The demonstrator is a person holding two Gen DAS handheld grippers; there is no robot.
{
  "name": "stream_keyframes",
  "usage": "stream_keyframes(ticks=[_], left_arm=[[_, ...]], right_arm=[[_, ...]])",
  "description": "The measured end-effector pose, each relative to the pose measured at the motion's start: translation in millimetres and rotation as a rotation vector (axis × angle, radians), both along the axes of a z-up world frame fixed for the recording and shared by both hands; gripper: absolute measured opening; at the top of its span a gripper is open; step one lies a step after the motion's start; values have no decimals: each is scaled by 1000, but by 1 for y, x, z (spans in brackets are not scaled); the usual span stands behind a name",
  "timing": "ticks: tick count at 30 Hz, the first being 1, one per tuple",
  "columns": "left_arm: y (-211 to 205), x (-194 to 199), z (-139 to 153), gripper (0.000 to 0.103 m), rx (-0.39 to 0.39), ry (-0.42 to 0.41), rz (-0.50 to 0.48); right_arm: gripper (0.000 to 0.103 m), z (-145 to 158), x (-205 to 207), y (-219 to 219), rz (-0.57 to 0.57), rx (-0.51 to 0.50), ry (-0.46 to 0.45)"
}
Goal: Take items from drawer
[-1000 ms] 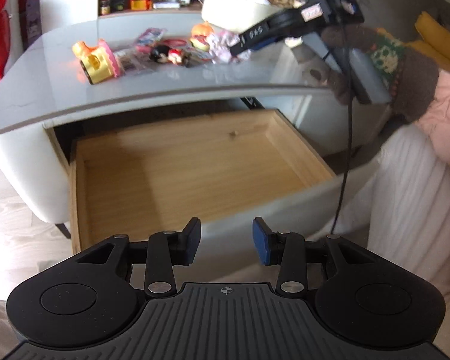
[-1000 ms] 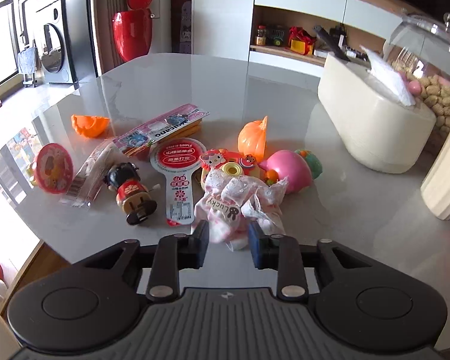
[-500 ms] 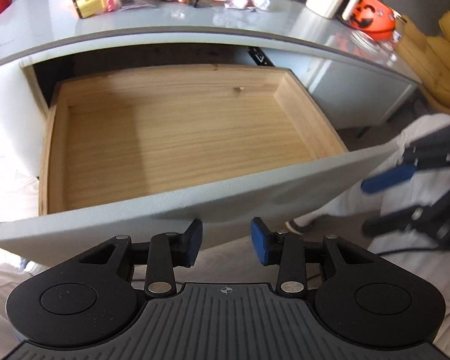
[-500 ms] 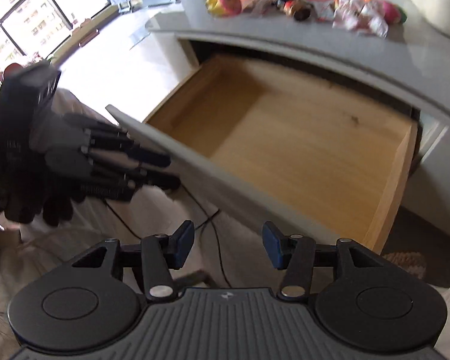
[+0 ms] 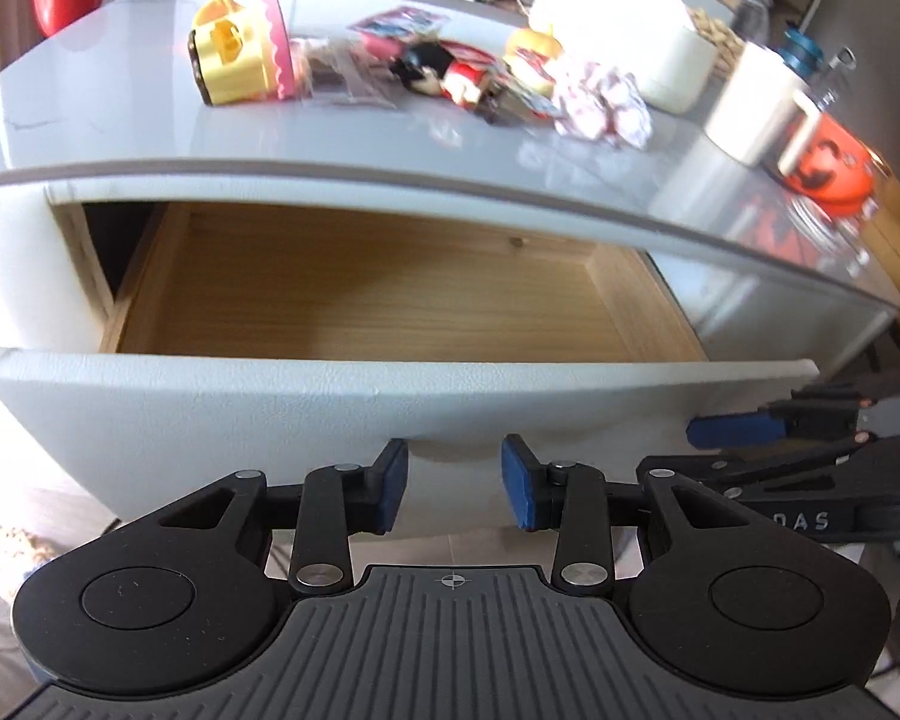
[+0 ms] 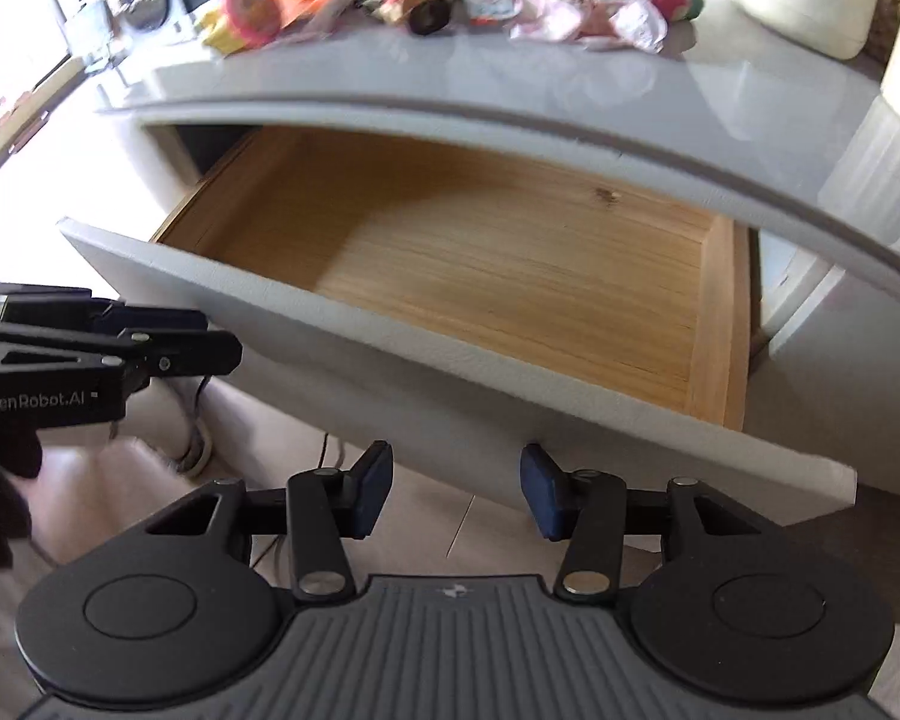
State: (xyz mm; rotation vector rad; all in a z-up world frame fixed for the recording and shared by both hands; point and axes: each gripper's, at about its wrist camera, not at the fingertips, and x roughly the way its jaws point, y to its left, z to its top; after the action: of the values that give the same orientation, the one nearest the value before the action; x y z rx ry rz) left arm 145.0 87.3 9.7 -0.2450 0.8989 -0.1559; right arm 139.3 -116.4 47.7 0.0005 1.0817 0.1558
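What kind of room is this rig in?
Probably a home living or dining area: a glossy grey table with an open wooden drawer, small toys such as a yellow toy camera, and a white storage tub.

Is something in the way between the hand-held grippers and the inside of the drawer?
Only the drawer's own grey front panel. Both the left hand-held gripper and the right hand-held gripper sit low before it, empty. The drawer's top is uncovered.
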Motion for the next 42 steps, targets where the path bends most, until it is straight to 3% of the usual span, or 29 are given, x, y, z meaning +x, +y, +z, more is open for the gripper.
stream_keyframes(ticks=[13,26,28,33,35,36,42], left_arm=[[11,51,-7,27,14,-85,92],[-1,47,-9,26,79,-121,86],[-8,47,-9,37,91,-129,80],[-32,50,-13,86,127,-153,21],[-40,53,-16,98,137,-163,-2],[-44,54,-18,102,147,-169,-8],[-43,38,-8,102,191,-215,-2]], right_arm=[[47,-15,51,3,-74,-94,-149],[45,-12,53,-4,-86,-107,-173],[46,-10,48,-7,-109,-122,-188],[46,0,36,-25,-184,-85,-213],[47,2,31,-33,-223,-65,-217],[47,2,28,-37,-241,-60,-218],[48,5,13,-51,-346,-82,-247]])
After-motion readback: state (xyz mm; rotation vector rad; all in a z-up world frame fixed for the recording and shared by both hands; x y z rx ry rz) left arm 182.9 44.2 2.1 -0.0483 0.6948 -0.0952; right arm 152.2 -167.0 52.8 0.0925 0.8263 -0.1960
